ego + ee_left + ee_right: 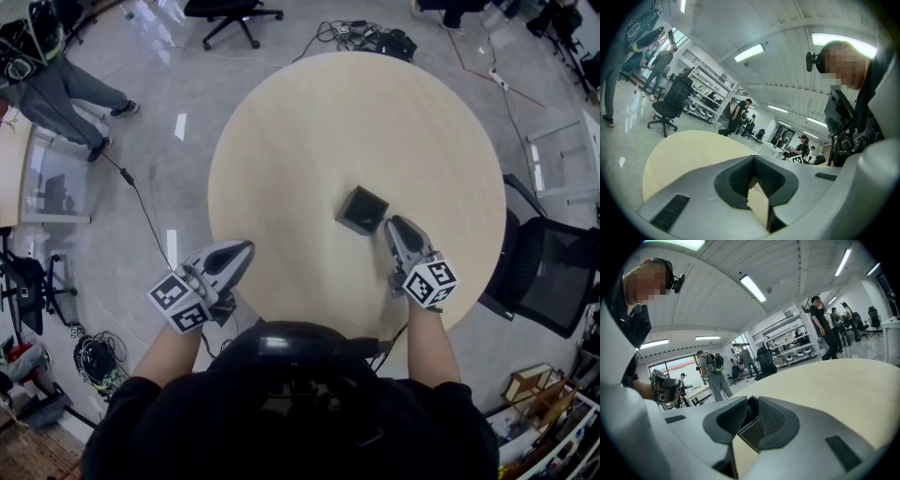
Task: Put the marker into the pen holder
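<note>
Closest in, the person's dark-clad shoulders (281,422) fill the lower edge, both forearms reaching out over the round wooden table (309,122). At the near left edge is the left gripper (244,250), its jaws a narrow slit apart with only bare tabletop showing through. The right gripper (396,227) lies inside the near right edge, its jaws partly apart and gripping nothing. Through the gap shows the dark wall of the black square pen holder (362,210), which stands just beside its tips, right of the table's middle.

I cannot find the marker in any view. None lies on the table or in either gripper, and the holder's dark inside hides whether one is already there.

The main risk, as I judge it, is the right gripper's closeness to the holder. The holder stands free and looks light, so a small push forward could shove or tip it, and the left gripper is too far away to steady it.

Apart from the holder, the tabletop is bare, pale and matt. Around it is a glossy grey floor (169,103) with loose cables (370,37) and black office chairs (548,272). Other people stand about, with shelving (787,341) behind and strip lights (749,52) overhead.
</note>
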The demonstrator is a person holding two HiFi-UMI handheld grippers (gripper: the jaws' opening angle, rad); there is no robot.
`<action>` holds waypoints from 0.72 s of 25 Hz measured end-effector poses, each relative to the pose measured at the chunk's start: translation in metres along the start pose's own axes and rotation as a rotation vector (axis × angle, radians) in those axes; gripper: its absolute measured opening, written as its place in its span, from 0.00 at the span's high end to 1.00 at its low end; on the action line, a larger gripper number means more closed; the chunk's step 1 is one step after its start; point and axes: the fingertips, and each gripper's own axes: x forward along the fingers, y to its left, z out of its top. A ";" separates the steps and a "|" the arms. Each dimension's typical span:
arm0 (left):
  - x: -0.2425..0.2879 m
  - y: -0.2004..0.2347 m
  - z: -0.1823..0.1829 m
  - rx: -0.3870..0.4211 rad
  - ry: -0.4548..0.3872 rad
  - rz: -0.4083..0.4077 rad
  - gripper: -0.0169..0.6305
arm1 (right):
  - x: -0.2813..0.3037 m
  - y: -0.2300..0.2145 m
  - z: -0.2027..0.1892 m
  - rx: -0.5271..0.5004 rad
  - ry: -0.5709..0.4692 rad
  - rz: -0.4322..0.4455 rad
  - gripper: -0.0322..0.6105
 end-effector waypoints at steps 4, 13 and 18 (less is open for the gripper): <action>-0.004 0.000 0.003 0.005 -0.017 -0.007 0.97 | -0.012 -0.008 0.022 0.023 -0.056 -0.033 0.85; -0.023 -0.002 0.028 0.032 -0.070 -0.040 0.97 | -0.047 0.002 0.085 0.152 -0.212 -0.053 0.85; -0.042 0.001 0.051 0.056 -0.112 -0.076 0.97 | -0.068 0.032 0.128 0.217 -0.319 0.012 0.86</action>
